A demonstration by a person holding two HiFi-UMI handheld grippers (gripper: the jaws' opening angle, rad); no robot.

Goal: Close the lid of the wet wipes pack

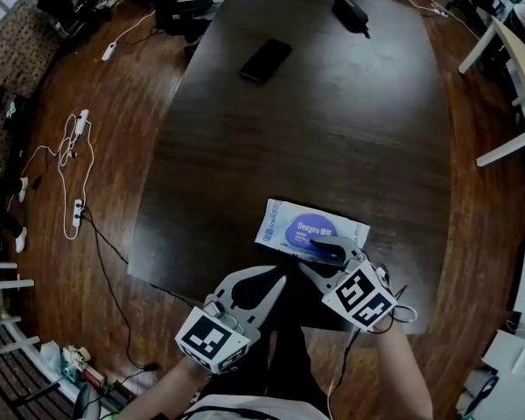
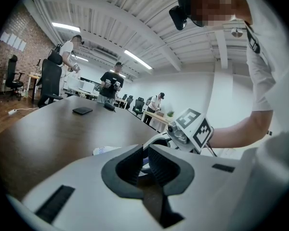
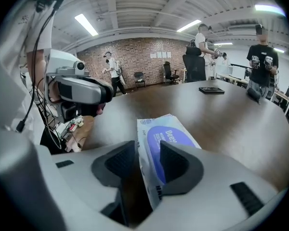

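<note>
Right gripper [image 3: 148, 153]: opening, wipes pack [image 3: 169, 136] edge between jaws
Left gripper [image 2: 143, 154]: slightly apart, empty
Risk: unheld pack slides across counter [image 1: 332, 129] when pushed

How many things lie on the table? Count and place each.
3: the wet wipes pack at the near edge; a flat black slab midway; a black oblong case at the far end. More may hide beside the pack.
</note>
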